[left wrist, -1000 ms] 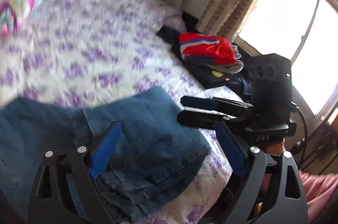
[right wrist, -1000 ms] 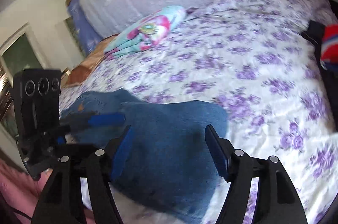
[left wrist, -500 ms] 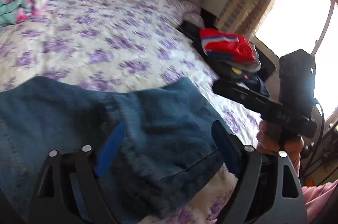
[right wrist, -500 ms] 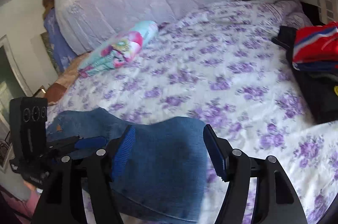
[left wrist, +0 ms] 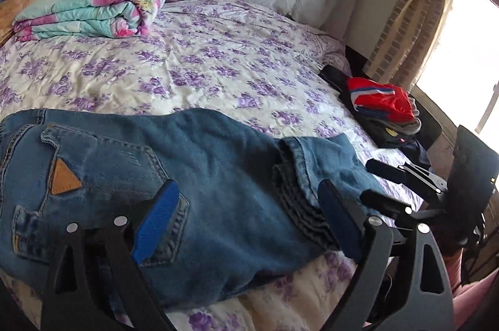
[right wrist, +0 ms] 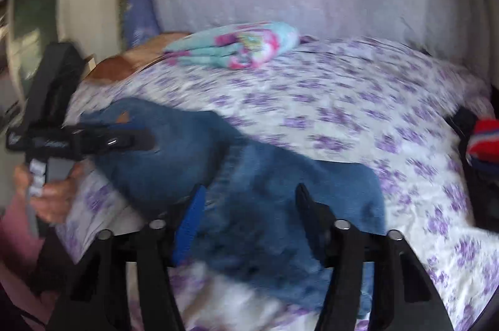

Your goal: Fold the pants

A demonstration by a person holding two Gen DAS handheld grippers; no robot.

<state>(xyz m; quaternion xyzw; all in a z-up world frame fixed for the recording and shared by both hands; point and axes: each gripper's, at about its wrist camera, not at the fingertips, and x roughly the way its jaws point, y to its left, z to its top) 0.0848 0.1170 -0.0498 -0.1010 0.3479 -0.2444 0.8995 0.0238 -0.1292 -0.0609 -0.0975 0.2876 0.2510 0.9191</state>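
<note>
Blue jeans (left wrist: 199, 175) lie folded on the near edge of the bed, back pocket with a tan triangle patch (left wrist: 64, 179) at the left, hems stacked at the right. My left gripper (left wrist: 246, 206) is open, held just above the jeans' middle, holding nothing. In the right wrist view the jeans (right wrist: 265, 184) lie across the bed front. My right gripper (right wrist: 249, 206) is open over the hem end, empty. It also shows in the left wrist view (left wrist: 386, 187), and the left gripper shows at the waist end in the right wrist view (right wrist: 124, 140).
The bed has a white sheet with purple flowers (left wrist: 202, 65). A rolled floral blanket (left wrist: 93, 9) lies at the head. A pile of red and dark clothes (left wrist: 380, 109) sits at the right edge near the window and curtain (left wrist: 414, 12).
Both grippers have pulled back and lifted off the jeans, which now lie flat and folded. The left camera shows the pocket side; the right camera has swung left.
</note>
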